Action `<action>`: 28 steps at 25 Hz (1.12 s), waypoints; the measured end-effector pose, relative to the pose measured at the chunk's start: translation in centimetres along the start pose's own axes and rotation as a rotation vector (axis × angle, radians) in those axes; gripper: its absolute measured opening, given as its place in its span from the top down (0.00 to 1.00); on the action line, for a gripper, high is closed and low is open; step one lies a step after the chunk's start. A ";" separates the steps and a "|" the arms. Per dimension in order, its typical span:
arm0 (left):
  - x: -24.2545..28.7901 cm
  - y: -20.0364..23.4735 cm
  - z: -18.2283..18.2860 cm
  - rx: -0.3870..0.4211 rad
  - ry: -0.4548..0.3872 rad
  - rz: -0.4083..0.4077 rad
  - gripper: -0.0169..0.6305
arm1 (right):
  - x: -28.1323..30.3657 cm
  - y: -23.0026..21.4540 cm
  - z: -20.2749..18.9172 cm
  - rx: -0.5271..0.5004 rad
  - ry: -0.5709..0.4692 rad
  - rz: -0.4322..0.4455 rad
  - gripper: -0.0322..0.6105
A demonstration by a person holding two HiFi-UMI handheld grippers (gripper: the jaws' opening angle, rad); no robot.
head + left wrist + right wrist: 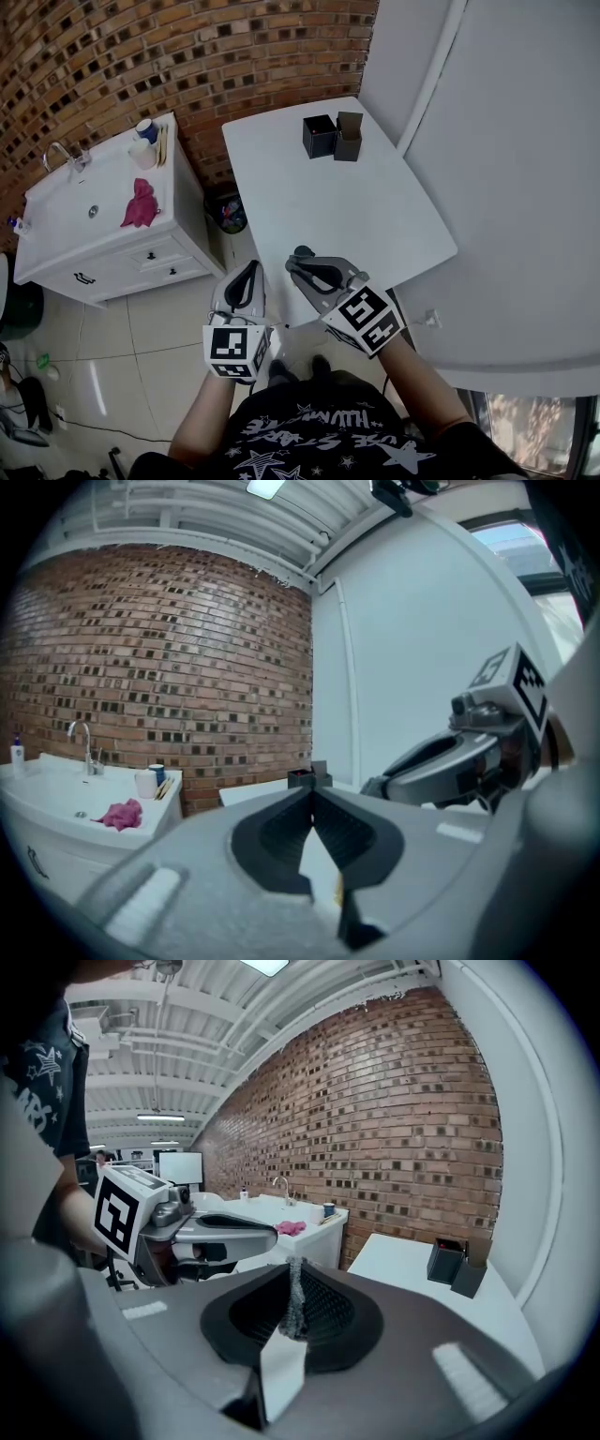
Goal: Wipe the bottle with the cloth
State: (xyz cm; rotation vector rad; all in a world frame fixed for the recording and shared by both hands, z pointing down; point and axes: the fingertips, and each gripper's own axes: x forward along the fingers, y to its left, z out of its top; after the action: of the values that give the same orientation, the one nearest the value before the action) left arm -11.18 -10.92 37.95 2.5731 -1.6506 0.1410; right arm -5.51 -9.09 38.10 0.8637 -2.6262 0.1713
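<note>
A pink cloth (140, 205) lies crumpled on the white sink counter (112, 187), right of the basin; it also shows in the left gripper view as the cloth (120, 814) and in the right gripper view as the cloth (290, 1228). A small bottle (13, 224) stands at the counter's far left corner, and the same bottle (16, 752) shows by the brick wall. My left gripper (250, 269) and right gripper (300, 255) hang side by side over the floor, near the white table's front corner and well away from the counter. Both are shut with nothing between their jaws.
A white table (319, 206) stands ahead with two dark boxes (333, 137) at its far edge. A faucet (60, 153) and cups (144, 150) sit on the sink counter, which has drawers below. A bin (228, 214) stands between cabinet and table. A brick wall runs behind.
</note>
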 end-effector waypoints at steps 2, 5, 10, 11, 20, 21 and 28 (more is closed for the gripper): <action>0.0 -0.5 0.0 -0.003 0.006 -0.014 0.97 | -0.3 0.1 -0.3 0.011 -0.017 0.006 0.89; 0.2 -0.6 -0.2 -0.007 0.021 -0.023 0.97 | -1.0 0.5 -0.5 -0.008 -0.067 0.018 0.89; 0.8 0.1 -2.1 -0.008 0.069 -0.007 0.97 | -1.2 1.9 -3.5 -0.235 -0.033 0.030 0.89; 0.9 0.0 -2.7 -0.008 0.084 -0.008 0.97 | -1.1 1.8 -4.2 -0.242 -0.021 0.022 0.89; 2.9 -0.3 -5.4 0.011 0.098 -0.049 0.97 | 0.8 1.2 -6.8 -0.347 -0.005 0.050 0.89; 3.2 -0.4 -5.5 0.011 0.104 -0.055 0.97 | 0.9 1.2 -6.9 -0.343 -0.007 0.059 0.89; 4.1 -1.3 -5.7 -0.004 0.127 -0.092 0.97 | 1.3 1.6 -7.9 -0.317 0.000 0.112 0.89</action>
State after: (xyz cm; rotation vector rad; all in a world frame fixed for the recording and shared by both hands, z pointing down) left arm -8.51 -13.43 44.10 2.5721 -1.4858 0.2876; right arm -4.98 -6.77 45.94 0.6085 -2.6049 -0.2114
